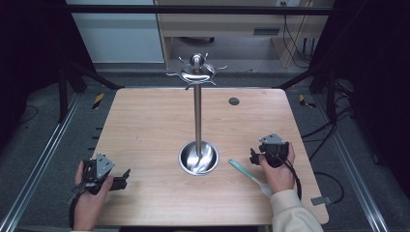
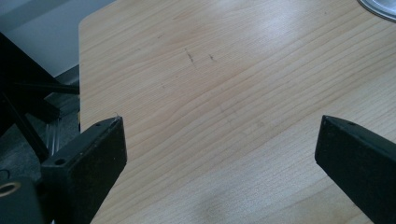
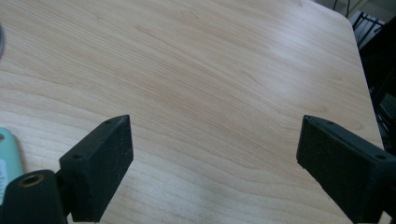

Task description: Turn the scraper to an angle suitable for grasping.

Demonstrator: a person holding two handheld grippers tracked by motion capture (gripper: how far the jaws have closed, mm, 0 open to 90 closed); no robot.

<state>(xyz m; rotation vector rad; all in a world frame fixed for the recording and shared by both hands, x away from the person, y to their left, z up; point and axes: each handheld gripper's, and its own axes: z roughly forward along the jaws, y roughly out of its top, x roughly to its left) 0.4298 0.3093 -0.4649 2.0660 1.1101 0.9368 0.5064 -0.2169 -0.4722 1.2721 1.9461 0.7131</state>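
Pale green flat-handled utensil (image 1: 241, 170) lies on the wooden bench (image 1: 145, 125) just left of my right gripper (image 1: 254, 156), long axis running upper-left to lower-right. Right hand nearer; left gripper (image 1: 123, 178) well apart at lower left. Both grippers gape wide, holding nothing.

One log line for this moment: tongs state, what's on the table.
left tongs open, empty | right tongs open, empty | steel hook stand centre | mint-green utensil flat beside right hand

Wooden table (image 1: 145, 125) with a steel stand (image 1: 197, 116) upright at its middle, hooks at the top. Pale green tool (image 1: 241, 170) lying flat just right of the stand's base. Small dark disc (image 1: 234, 101) set in the far tabletop.
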